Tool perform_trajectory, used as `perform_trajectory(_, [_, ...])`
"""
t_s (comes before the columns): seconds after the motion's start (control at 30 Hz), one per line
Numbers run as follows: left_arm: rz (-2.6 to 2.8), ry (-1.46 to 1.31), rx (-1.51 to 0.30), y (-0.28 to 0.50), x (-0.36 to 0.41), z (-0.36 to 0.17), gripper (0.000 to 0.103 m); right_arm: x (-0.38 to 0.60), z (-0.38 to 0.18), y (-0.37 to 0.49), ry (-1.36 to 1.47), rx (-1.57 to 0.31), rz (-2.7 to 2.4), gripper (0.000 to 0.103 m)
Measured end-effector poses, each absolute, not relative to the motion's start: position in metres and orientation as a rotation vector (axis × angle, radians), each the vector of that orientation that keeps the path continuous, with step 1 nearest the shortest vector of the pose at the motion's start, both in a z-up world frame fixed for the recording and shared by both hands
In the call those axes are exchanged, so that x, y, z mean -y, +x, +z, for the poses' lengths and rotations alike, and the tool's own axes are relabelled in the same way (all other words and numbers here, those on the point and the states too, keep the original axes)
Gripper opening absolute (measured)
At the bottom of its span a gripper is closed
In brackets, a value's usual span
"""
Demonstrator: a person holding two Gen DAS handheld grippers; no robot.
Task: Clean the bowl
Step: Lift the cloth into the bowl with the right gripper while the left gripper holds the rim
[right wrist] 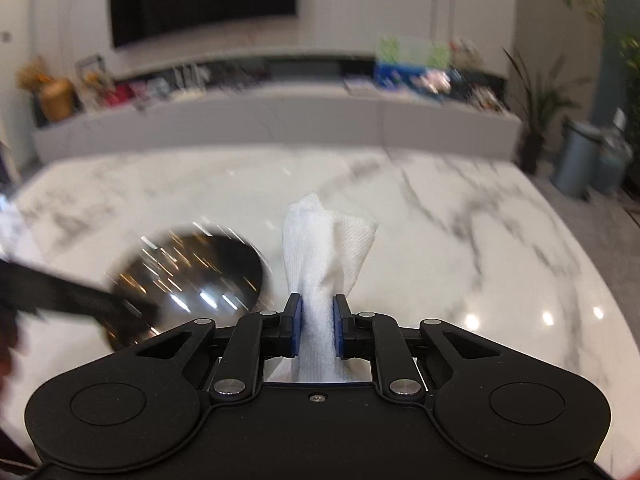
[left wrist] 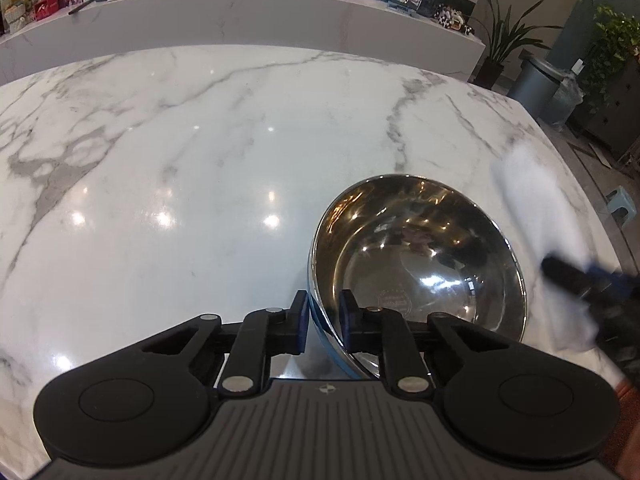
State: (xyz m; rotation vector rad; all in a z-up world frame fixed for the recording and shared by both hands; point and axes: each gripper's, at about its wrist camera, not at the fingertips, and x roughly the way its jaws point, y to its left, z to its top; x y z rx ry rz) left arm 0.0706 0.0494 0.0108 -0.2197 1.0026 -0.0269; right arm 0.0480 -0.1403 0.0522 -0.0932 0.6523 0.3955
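A shiny steel bowl [left wrist: 420, 268] with a blue outer band rests on the white marble table [left wrist: 200, 160]. My left gripper [left wrist: 323, 320] is shut on the bowl's near rim, one finger outside and one inside. My right gripper [right wrist: 316, 330] is shut on a white paper towel [right wrist: 324, 248] that sticks up between its fingers. In the left wrist view the right gripper [left wrist: 576, 276] and the blurred towel [left wrist: 532, 216] hang just right of the bowl, outside it. The bowl [right wrist: 188, 276] shows blurred at the left of the right wrist view.
A long marble counter [left wrist: 240, 12] with pictures, boxes and toys runs behind the table. Potted plants [left wrist: 500, 40] and a grey bin [left wrist: 536, 84] stand on the floor to the right. The table edge curves away at the right.
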Motion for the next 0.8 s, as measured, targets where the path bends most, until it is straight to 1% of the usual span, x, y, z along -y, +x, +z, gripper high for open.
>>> perform_trajectory(0.1, [-0.025, -0.220, -1.003, 0.070, -0.049, 0.011, 0.014, 0.126, 0.055, 0.048, -0.088, -0.665, 0.475, 0.014])
perform_trajectory(0.23, [-0.027, -0.225, -1.004, 0.069, -0.049, 0.012, 0.014, 0.110, 0.041, 0.050, -0.111, -0.732, 0.532, 0.014])
perform_trajectory(0.43, [-0.030, -0.233, -1.002, 0.069, -0.050, 0.011, 0.014, 0.099, 0.034, 0.058, -0.152, -0.802, 0.550, 0.014])
perform_trajectory(0.5, [-0.038, -0.252, -1.007, 0.069, -0.052, 0.010, 0.015, 0.099, 0.031, 0.059, -0.162, -0.822, 0.548, 0.014])
perform_trajectory(0.6, [-0.061, -0.293, -1.022, 0.067, -0.053, 0.005, 0.020, 0.099, 0.025, 0.056, -0.176, -0.825, 0.545, 0.014])
perform_trajectory(0.8, [-0.078, -0.278, -1.015, 0.066, -0.047, 0.008, 0.021, 0.105, 0.019, 0.056, -0.174, -0.842, 0.548, 0.014])
